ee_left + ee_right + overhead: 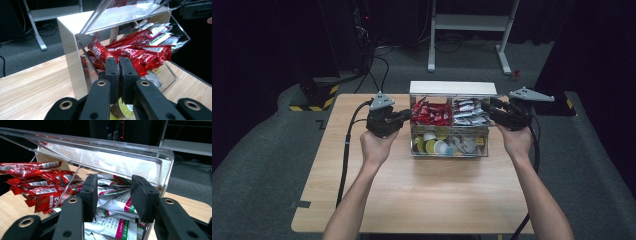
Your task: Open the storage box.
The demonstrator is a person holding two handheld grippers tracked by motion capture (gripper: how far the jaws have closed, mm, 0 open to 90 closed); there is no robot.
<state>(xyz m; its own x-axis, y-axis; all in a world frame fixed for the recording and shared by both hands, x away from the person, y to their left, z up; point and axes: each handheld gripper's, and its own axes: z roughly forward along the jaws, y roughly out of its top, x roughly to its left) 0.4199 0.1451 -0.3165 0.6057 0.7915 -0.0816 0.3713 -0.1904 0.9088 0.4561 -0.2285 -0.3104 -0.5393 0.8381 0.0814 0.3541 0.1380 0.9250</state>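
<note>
A clear acrylic box [449, 152] stands at the far middle of the wooden table, its lid [453, 88] [130, 15] [100, 157] swung up. Red sachets [430, 112] [140, 53] [37, 187] fill its upper left bin and white sachets [469, 112] [162, 36] [117, 202] the upper right. Round capsules [434, 145] lie in the lower front part. My left gripper [411, 116] [118, 60] is shut at the red bin. One red sachet [98, 50] stands up right at its tips; whether it is pinched I cannot tell. My right gripper [486, 107] [113, 178] is open over the white sachets, just under the lid's edge.
The table [412, 200] has bare wood in front of the box and to both sides. Behind it, on the grey floor, stand a white metal frame [469, 22] and a black-and-yellow striped base [314, 100]. Cables trail from both grippers.
</note>
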